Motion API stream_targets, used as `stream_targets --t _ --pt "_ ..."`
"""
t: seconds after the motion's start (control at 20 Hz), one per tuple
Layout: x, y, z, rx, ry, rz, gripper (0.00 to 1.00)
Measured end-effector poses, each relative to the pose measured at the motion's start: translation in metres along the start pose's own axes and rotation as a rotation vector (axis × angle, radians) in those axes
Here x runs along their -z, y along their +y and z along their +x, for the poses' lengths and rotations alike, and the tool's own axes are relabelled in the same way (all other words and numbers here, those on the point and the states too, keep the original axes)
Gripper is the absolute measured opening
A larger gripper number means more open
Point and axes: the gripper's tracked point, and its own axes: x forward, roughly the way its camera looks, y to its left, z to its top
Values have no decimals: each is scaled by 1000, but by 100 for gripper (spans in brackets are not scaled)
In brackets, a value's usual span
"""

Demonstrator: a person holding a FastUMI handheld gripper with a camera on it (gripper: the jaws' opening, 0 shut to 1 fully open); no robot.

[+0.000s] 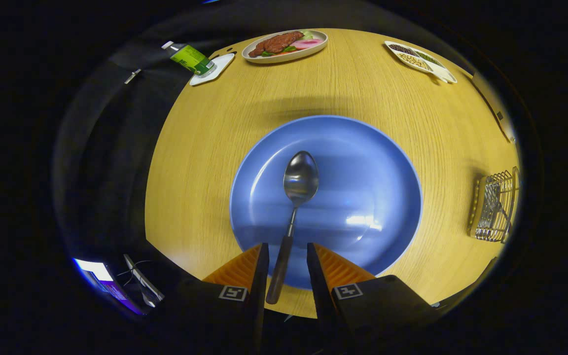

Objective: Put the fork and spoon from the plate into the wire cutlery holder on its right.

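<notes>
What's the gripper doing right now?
Gripper: open, fingers either side of the spoon handle over the blue plate, not pressing on it.

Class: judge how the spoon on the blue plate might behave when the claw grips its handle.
The spoon looks rigid metal, so probably stiff. Its shiny bowl suggests slipperiness; the dark handle, lying between the open claw fingers, likely grips better. Bowl-heavy, it may tilt.

A round, light wooden table (363, 88) stands against the booth's dark surroundings
</notes>
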Motion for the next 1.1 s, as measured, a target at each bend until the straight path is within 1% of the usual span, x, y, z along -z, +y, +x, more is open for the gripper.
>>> stream_targets --t 0.2,0.25,0.35,0.4,0.45,0.5,0.6,0.65,0.7,0.8,0.95,1.1 --pt "3 -7 18 84 9 -2 49" --pt "-3 -5 19 81 -13 6 49" --pt "-2 -9 19 107 -11 15 22" --pt "0 -11 25 97 -5 21 17" --pt "0 -10 20 86 -9 24 13" --pt "-1 -10 20 66 -14 32 10" --pt "-6 -10 13 37 -67 67 10" --pt "-12 -14 8 34 -99 83 6" --pt "-16 -18 2 30 -119 93 6" --pt "-19 -20 -11 -12 -130 128 6" --pt "-25 -25 -44 -68 -163 160 6" --pt "-26 -41 -87 -104 -177 135 6"
